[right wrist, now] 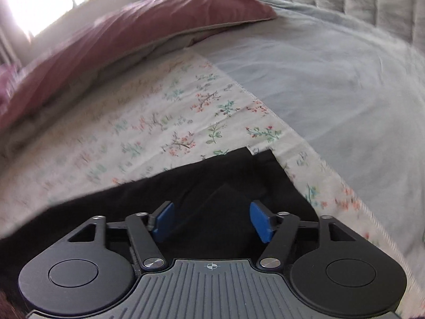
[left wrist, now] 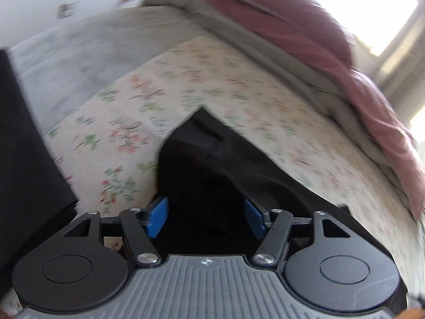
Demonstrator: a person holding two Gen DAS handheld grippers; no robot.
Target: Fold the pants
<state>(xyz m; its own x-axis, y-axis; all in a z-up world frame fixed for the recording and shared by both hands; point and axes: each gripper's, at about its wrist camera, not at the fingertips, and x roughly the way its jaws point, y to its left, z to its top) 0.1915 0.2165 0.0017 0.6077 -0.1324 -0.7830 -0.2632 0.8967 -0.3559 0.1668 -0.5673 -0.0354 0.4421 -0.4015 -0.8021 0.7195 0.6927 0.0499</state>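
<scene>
On the bed, black pants [left wrist: 212, 164] lie on a floral sheet [left wrist: 119, 122] spread over a pale grey bedcover [left wrist: 66, 53]. Going left to right in the left wrist view: a dark fabric strip [left wrist: 24, 146] along the left edge, can't tell if it's part of the pants; then floral sheet; then a peaked corner of the pants in the centre; a pink pillow [left wrist: 318, 40] on a grey-beige one at upper right.

Left gripper [left wrist: 207, 218]: jaws spread, blue pads [left wrist: 158, 216] either side of the black cloth, not pressing on it. Nothing gripped.

Right wrist view, left to right: pink pillow [right wrist: 132, 26], floral sheet [right wrist: 159, 122], pants [right wrist: 212, 186] with a squared edge near the sheet's hem, grey bedcover [right wrist: 332, 79], quilted headboard [right wrist: 345, 2] at top right. Right gripper [right wrist: 211, 222]: jaws apart over the pants, pads clear of the cloth, holding nothing.

Step, my read: a fold has been laid down and both grippers are free above the cloth. Next move probably calls for picking new grab points on an edge or corner, pinching all the layers, and lifting both sides evenly for the next fold. Risk: catching only the top layer.

Writing: none readable. Only a small crosshair mark on each gripper body.
</scene>
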